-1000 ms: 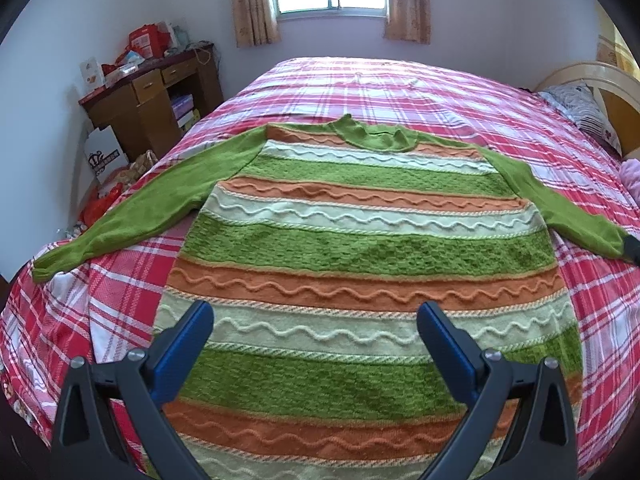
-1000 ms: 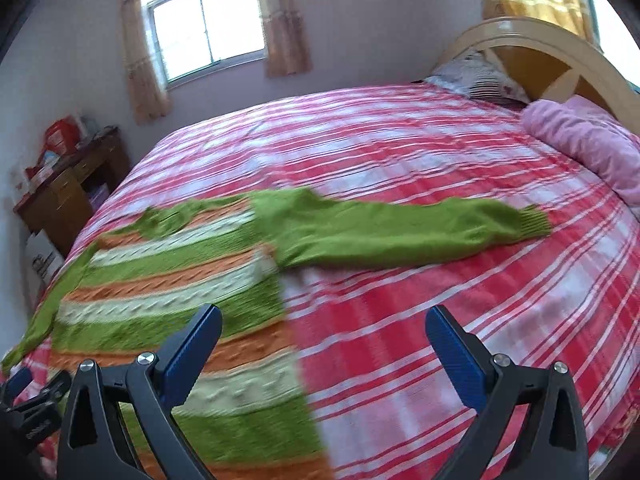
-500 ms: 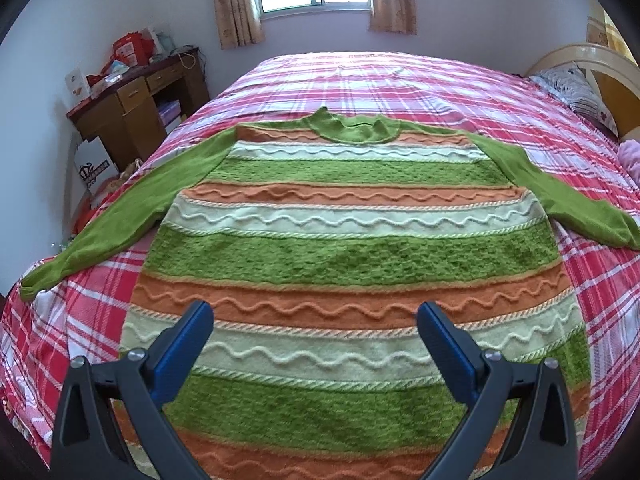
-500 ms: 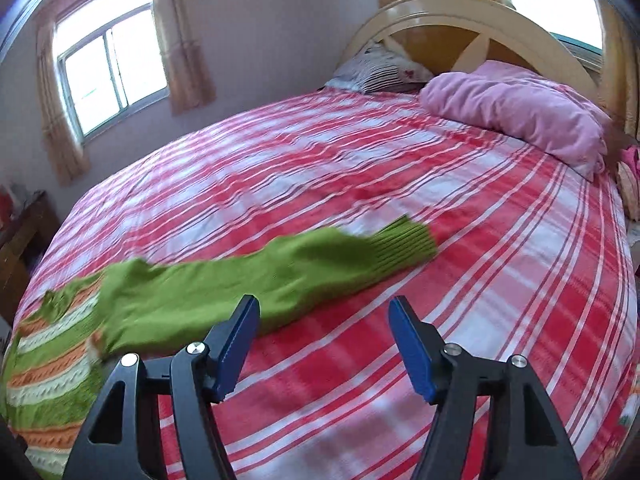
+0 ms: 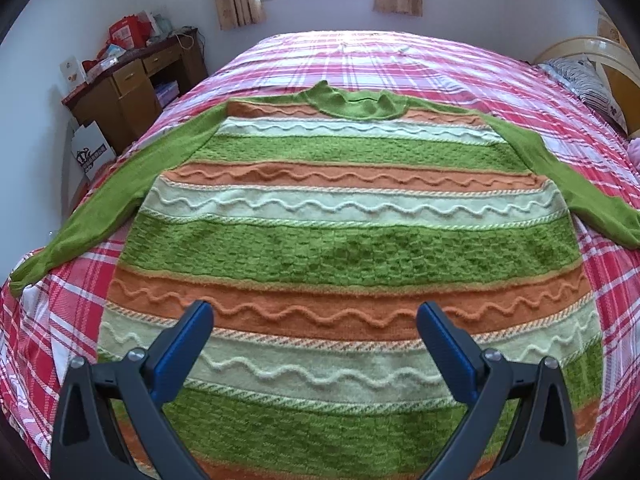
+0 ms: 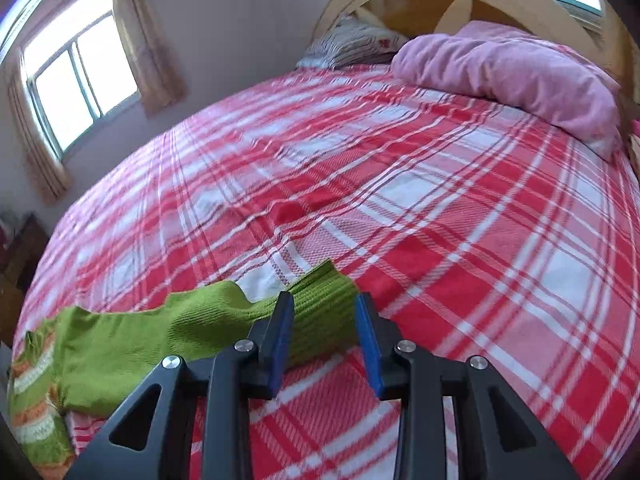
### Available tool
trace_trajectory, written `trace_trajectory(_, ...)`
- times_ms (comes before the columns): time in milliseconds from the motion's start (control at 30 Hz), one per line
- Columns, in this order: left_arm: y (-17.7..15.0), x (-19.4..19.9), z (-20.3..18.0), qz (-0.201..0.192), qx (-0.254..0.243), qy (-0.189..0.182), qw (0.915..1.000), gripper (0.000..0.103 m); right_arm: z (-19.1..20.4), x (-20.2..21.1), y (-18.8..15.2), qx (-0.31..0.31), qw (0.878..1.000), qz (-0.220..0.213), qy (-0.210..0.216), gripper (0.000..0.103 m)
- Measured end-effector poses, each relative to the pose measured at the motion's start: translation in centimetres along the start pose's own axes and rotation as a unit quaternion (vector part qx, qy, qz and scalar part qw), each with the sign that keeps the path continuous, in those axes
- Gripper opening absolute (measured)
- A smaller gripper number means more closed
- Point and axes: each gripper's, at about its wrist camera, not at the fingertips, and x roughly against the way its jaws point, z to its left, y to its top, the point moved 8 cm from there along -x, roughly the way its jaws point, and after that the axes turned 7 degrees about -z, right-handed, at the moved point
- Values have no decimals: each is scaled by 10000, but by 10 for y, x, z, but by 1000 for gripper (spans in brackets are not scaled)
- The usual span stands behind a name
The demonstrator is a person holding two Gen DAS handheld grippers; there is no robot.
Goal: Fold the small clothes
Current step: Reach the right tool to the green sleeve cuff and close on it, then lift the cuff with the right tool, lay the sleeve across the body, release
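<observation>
Sweater (image 5: 344,248), just one, lies flat on the plaid bed (image 5: 420,64) ahead of your left gripper (image 5: 314,316), collar pointing away from you, both sleeves stretched out sideways. That left gripper is spread wide above the hem, gripping nothing. Your right gripper (image 6: 325,316) is narrowed, its blue pads (image 6: 282,328) flanking the one sleeve cuff (image 6: 320,296), not yet clamped.

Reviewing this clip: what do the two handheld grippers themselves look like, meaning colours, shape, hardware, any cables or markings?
Both look alike. The left gripper and right gripper each have two black plastic arms with triangular cut-outs, silver round screw heads at the joints, and flat blue pads on the inner faces of the fingers. No cables, labels, hands or sleeves show in either view.
</observation>
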Motion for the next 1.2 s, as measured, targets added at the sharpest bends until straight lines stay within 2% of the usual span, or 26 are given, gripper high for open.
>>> trace_trajectory(200, -2, -5, -4, 82, -42, 18, 10000, 103, 1, -15, -7, 408, 9989, 140, -156, 32)
trace_trajectory(300, -4, -8, -5, 155, -17, -3, 9999, 103, 6, -13, -7, 598, 9978, 277, -64, 11)
trace_trajectory(333, -5, -7, -6, 159, -17, -27, 9999, 103, 9, -10, -8, 564, 9976, 376, 132, 4)
trace_trajectory(433, -5, -5, -5, 126, -2, -55, 9999, 103, 12, 6, -4, 216, 9971, 454, 565, 3)
trace_trajectory(567, -2, -1, 0, 75, 108, -104, 9999, 103, 17, 41, 20, -580, 9921, 138, 1103, 3)
trace_trajectory(667, -1, 4, 6, 26, 197, -140, 9997, 103, 37, 67, 37, -977, 9825, -32, 1588, 3)
trace_trajectory(767, 0, 8, 13, -29, 268, -147, 9995, 103, 77, 91, 46, -845, 9764, -123, 1982, 3)
trace_trajectory(933, 3, 13, 32, -165, 355, -31, 9992, 103, 164, 124, 41, -561, 9620, -58, 2672, 3)
trace_trajectory(1067, 4, 15, 52, -243, 501, 58, 9984, 103, 242, 142, 26, -92, 9506, -7, 3104, 3)
trace_trajectory(1200, 5, 16, 73, -329, 629, 170, 9973, 103, 320, 150, -2, 127, 9327, 280, 3594, 3)
